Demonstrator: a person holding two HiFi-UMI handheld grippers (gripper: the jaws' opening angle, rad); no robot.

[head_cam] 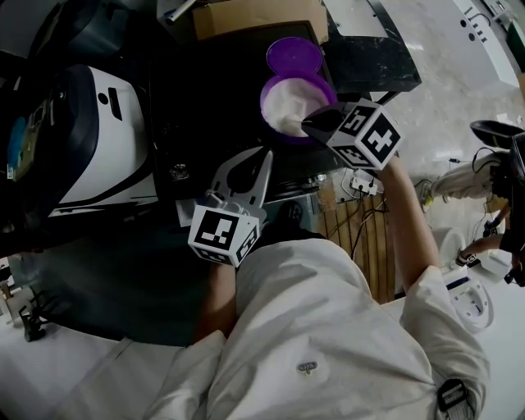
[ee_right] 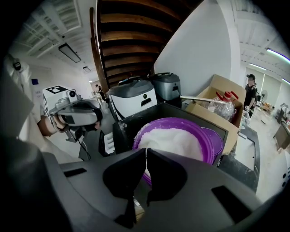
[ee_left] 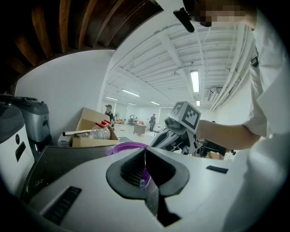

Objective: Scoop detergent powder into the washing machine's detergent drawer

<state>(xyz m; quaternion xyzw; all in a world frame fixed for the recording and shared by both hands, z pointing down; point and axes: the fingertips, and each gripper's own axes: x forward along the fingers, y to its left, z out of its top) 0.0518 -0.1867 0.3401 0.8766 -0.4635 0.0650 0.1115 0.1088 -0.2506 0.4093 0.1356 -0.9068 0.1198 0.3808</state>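
At your 9 o'clock in the head view stands the white machine (head_cam: 98, 139), which I take for the washer; you won't find its drawer in any view. The black worktop (head_cam: 205, 98) runs from it toward 12 o'clock, with a cardboard box (head_cam: 254, 18) at its far edge. On that top sits the purple bowl (ee_right: 172, 120), full of white powder (ee_right: 174, 138), and its lid (head_cam: 294, 56) lies just beyond it at 12 o'clock. No scoop shows anywhere. Your right gripper (ee_right: 146, 154) is the nearer one. Its tip hangs at the bowl's 4 o'clock rim, and in its own view the powder lies dead ahead at 12 o'clock, just past the jaws. Those jaws are pressed together, a hairline between the pads and nothing visible in them. Your left gripper (ee_left: 145, 152) sits close to your body at the bowl's 7 o'clock, pointing up toward it, its jaws likewise closed on nothing. By my reading, the right hand takes the powder, which must then travel toward 9 o'clock to the machine.
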